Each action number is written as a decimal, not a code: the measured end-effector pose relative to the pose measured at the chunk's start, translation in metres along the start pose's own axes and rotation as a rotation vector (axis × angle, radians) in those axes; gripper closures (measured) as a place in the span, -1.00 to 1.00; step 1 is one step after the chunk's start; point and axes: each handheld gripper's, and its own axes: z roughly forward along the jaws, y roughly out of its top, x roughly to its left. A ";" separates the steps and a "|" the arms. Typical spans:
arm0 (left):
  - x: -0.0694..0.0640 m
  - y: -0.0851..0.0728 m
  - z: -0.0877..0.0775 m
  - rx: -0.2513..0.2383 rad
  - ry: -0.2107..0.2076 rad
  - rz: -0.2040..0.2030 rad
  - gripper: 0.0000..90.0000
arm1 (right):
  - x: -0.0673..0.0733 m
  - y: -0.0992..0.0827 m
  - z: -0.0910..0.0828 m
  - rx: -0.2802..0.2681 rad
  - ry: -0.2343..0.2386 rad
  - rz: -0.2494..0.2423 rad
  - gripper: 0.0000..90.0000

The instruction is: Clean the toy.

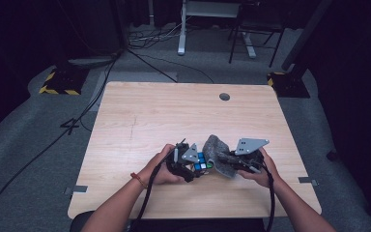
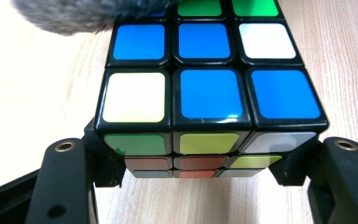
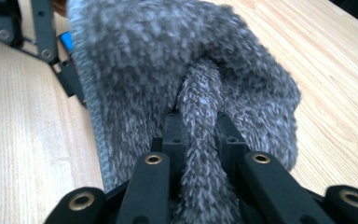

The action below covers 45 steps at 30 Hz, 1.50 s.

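A scrambled puzzle cube (image 2: 205,93) with blue, white, green and yellow stickers sits on the wooden table, and my left gripper (image 2: 193,163) is shut on its two sides. From above, the cube (image 1: 201,162) lies between both hands near the front edge. A fuzzy grey cloth (image 3: 182,70) is pinched in a fold by my right gripper (image 3: 200,126), which is shut on it. The cloth (image 1: 218,153) drapes against the cube's far side, and its edge (image 2: 84,14) covers the top corner of the cube in the left gripper view.
The wooden table (image 1: 164,111) has a round grommet hole (image 1: 224,96) near its far edge. Beyond it stand a white desk leg (image 1: 181,29), a chair base and floor cables on grey carpet. Yellow-black striped stand feet (image 1: 60,84) flank the far corners.
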 end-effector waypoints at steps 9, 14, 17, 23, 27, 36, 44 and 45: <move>-0.003 0.004 0.005 0.023 0.008 0.011 -0.24 | 0.022 0.024 0.001 -0.043 0.003 -0.104 0.74; -0.010 0.010 0.010 0.032 -0.001 0.035 -0.24 | 0.031 0.034 0.007 -0.053 0.024 -0.133 0.74; -0.010 0.010 0.010 0.032 0.002 0.038 -0.24 | 0.034 0.036 0.009 -0.045 0.018 -0.147 0.74; -0.011 0.009 0.009 0.040 0.001 0.041 -0.24 | 0.022 0.031 0.008 -0.029 -0.020 -0.108 0.74; -0.010 0.008 0.005 0.024 -0.005 0.035 -0.24 | 0.011 0.021 0.004 -0.001 -0.064 -0.084 0.75; -0.005 0.006 -0.005 -0.001 0.019 0.014 -0.24 | 0.013 0.012 -0.008 -0.010 -0.063 -0.092 0.75; -0.005 0.007 0.003 0.013 0.012 0.010 -0.24 | 0.038 0.029 -0.005 -0.041 -0.044 -0.195 0.75; -0.006 0.008 0.004 0.013 0.006 0.010 -0.24 | 0.040 0.031 -0.003 -0.051 -0.026 -0.197 0.75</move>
